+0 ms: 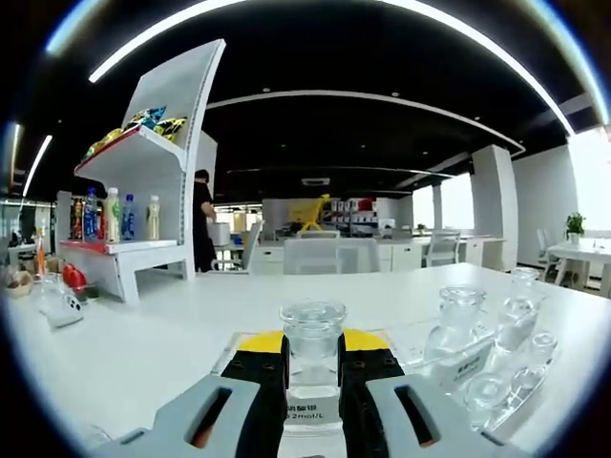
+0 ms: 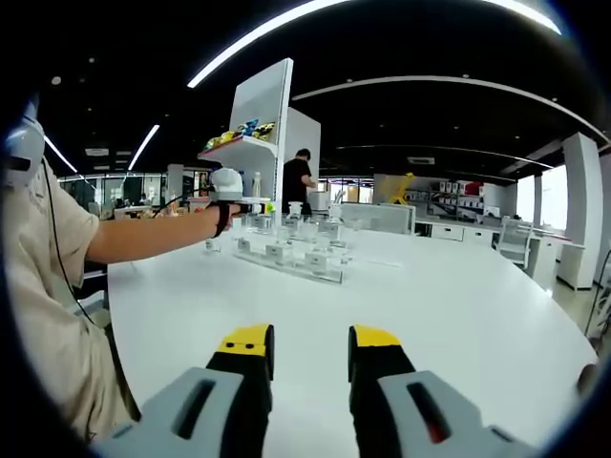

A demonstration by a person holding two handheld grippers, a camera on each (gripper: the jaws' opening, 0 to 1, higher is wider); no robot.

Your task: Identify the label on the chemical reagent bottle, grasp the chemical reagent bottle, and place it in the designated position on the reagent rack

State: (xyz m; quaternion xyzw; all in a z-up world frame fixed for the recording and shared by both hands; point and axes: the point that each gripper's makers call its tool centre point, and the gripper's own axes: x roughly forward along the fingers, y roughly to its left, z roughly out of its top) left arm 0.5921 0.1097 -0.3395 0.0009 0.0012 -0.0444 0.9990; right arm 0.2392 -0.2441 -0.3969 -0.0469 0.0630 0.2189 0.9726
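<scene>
In the left gripper view, your left hand-held gripper (image 1: 313, 367) pinches a clear glass bottle (image 1: 312, 367) with a round stopper, both black, yellow-tipped jaws pressed against its sides. A white label low on the bottle is partly readable, ending in "2mol/L". The bottle stands upright above the white desk (image 1: 143, 343), close to the camera. To the right sits a clear rack (image 1: 477, 367) carrying several more stoppered glass bottles (image 1: 456, 320), with small labels on its front edge too blurred to read. At far left a white display shelf (image 1: 143, 205) holds drink bottles (image 1: 113, 215) on its lower level and bright snack packets (image 1: 143, 122) above. A person in dark clothes (image 1: 202, 229) stands just behind that shelf, and white tables and chairs fill the far room.

In the right gripper view, your right hand-held gripper (image 2: 305, 367) hangs over the bare near part of the desk (image 2: 458, 315) with its jaws spread and nothing between them. Farther across the desk, your left arm (image 2: 153, 237) reaches out from the left toward the rack (image 2: 291, 253) of glass bottles, with the left hand-held gripper (image 2: 258, 207) at its far end by the rack. The bottle it grips is too small to make out here. The white display shelf (image 2: 263, 124) rises behind the rack, the person in dark clothes (image 2: 298, 183) beside it.
</scene>
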